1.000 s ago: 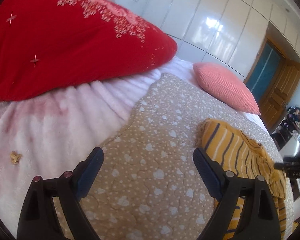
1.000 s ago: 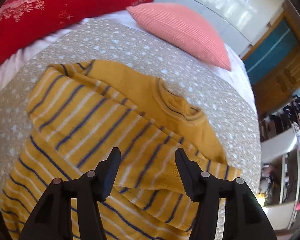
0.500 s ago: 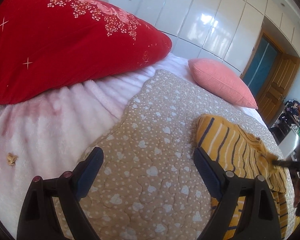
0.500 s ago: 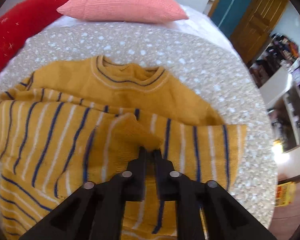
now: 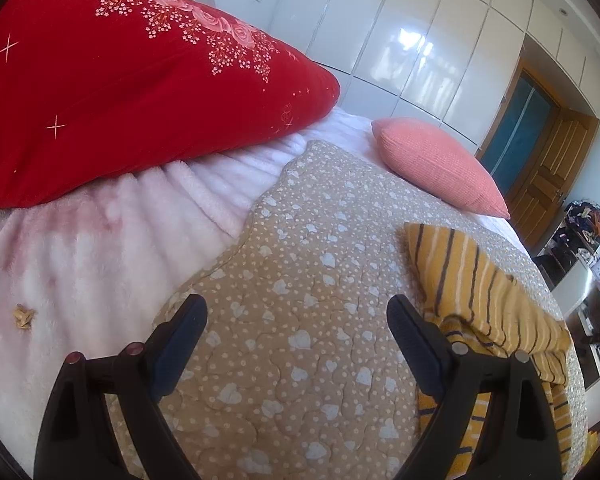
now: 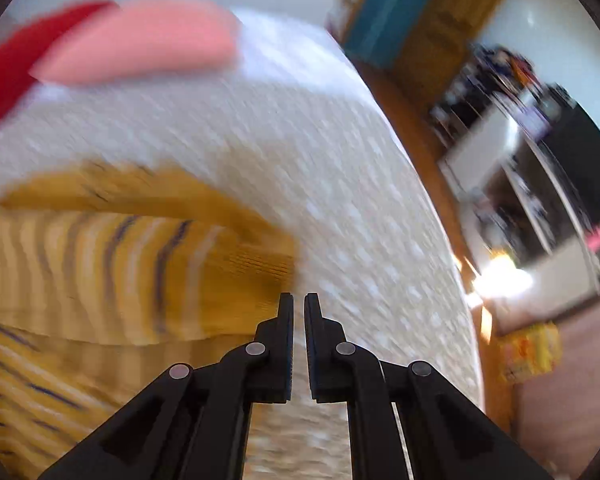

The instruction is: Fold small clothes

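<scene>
A yellow sweater [image 5: 488, 300] with dark and white stripes lies on the beige dotted quilt [image 5: 308, 288]. In the left wrist view my left gripper [image 5: 296, 320] is open and empty over the quilt, with the sweater just right of its right finger. In the blurred right wrist view the sweater [image 6: 112, 264] lies to the left, and my right gripper [image 6: 299, 300] has its jaws nearly closed, a thin gap between them, nothing visibly held. It sits at the sweater's right edge.
A large red pillow [image 5: 120, 88] and a pink cushion [image 5: 436, 164] lie at the head of the bed on a pink fleece blanket [image 5: 80, 248]. A crumb [image 5: 23, 315] lies on the blanket. The bed's right edge [image 6: 440, 184] drops to floor and shelves.
The right gripper, shut on a pinch of sweater half a second ago, has swung fast to the right and no cloth shows in it. The left gripper stays open, view shifted slightly.
</scene>
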`<move>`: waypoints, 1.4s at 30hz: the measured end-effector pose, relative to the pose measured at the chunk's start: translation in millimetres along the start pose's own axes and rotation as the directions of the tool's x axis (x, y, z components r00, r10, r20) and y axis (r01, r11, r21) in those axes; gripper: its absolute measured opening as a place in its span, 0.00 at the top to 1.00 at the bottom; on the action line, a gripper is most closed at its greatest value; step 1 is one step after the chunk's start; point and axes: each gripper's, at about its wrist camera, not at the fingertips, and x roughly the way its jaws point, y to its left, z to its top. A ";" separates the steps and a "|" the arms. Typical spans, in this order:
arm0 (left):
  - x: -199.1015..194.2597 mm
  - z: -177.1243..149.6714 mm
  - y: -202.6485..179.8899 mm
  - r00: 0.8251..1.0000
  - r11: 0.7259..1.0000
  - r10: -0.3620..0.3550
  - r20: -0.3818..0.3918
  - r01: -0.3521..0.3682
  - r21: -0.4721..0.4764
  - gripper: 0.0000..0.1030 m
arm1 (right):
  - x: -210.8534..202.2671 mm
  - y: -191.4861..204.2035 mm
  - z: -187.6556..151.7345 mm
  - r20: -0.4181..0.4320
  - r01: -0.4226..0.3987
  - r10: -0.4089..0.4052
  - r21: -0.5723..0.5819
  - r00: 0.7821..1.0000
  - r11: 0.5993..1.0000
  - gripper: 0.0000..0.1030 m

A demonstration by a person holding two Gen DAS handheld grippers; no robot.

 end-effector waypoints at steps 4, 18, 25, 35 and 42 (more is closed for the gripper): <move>0.0 -3.2 -3.6 1.000 0.999 0.010 -0.005 -0.010 0.030 0.12 | -9.1 -15.0 -35.6 0.070 -0.200 0.194 0.089 0.979 0.976 0.94; 21.3 -12.5 -6.2 0.992 0.997 0.059 -0.114 -0.054 0.049 0.12 | -74.2 129.6 -175.9 -0.071 -0.545 0.549 -0.278 0.833 0.791 0.68; 37.4 -16.4 7.6 0.980 0.996 0.085 -0.180 -0.089 -0.017 0.12 | -63.0 143.3 -182.0 -0.037 -0.507 0.516 -0.253 0.856 0.824 0.49; 39.9 -19.2 6.2 0.978 0.996 0.090 -0.189 -0.093 -0.007 0.10 | -76.0 142.4 -162.5 -0.009 -0.506 0.510 -0.155 0.860 0.849 0.47; 39.7 -19.2 7.2 0.978 0.996 0.089 -0.191 -0.092 -0.007 0.09 | -77.6 135.4 -161.9 -0.004 -0.461 0.464 -0.129 0.886 0.878 0.46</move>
